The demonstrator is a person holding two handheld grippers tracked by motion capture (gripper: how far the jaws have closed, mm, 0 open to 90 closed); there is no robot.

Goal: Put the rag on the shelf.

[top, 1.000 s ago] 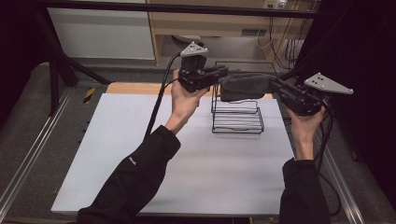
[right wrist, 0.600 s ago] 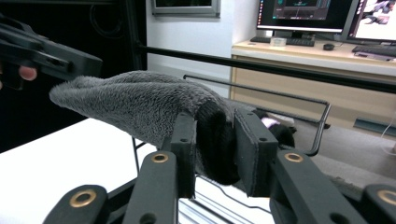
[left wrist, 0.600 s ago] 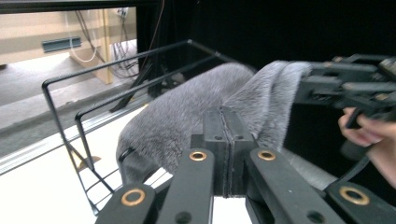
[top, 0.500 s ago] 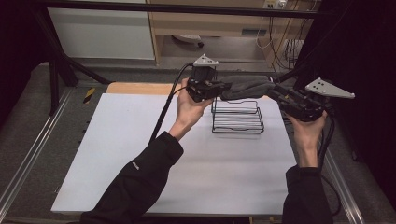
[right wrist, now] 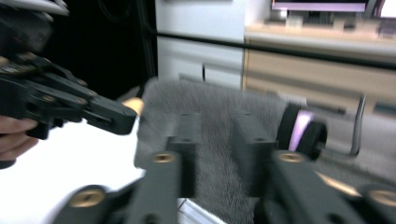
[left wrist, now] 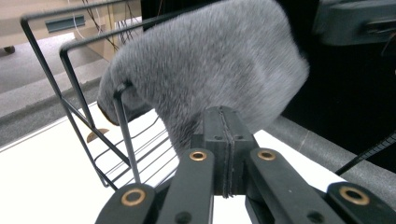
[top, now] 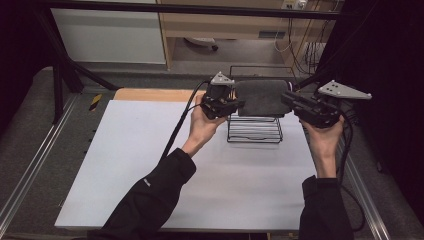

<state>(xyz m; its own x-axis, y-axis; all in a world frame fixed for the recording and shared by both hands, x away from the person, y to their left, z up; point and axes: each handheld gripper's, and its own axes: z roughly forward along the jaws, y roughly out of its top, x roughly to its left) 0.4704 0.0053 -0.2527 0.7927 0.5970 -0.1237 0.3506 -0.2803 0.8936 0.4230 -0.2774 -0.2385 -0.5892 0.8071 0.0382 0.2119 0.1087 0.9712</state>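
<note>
Step in hand: draping the grey cloth (top: pixel 261 97) over the top of the black wire rack (top: pixel 255 131); as I judge it, the spreading is under way and not finished.
Cloth: held up between the two grippers at the far middle of the white surface (top: pixel 150 170), stretched across the rack's upper rails, with one corner hooked over a rail end in the left gripper view (left wrist: pixel 205 79).
Left gripper (top: pixel 235 106): at the cloth's left edge; its fingers are pressed together on a fold of the cloth (left wrist: pixel 223 154).
Right gripper (top: pixel 287 97): at the cloth's right edge; in the right gripper view its fingers (right wrist: pixel 189 140) stand spread with the cloth (right wrist: pixel 215 126) behind them, and the blur leaves it unclear whether they pinch anything.
Rack: stands on the far middle of the surface, just below the cloth.
Next move: probably lower both ends evenly so the cloth settles on the rails, then part the left fingers; a lopsided pull could slide it off or shift the light rack.
</note>
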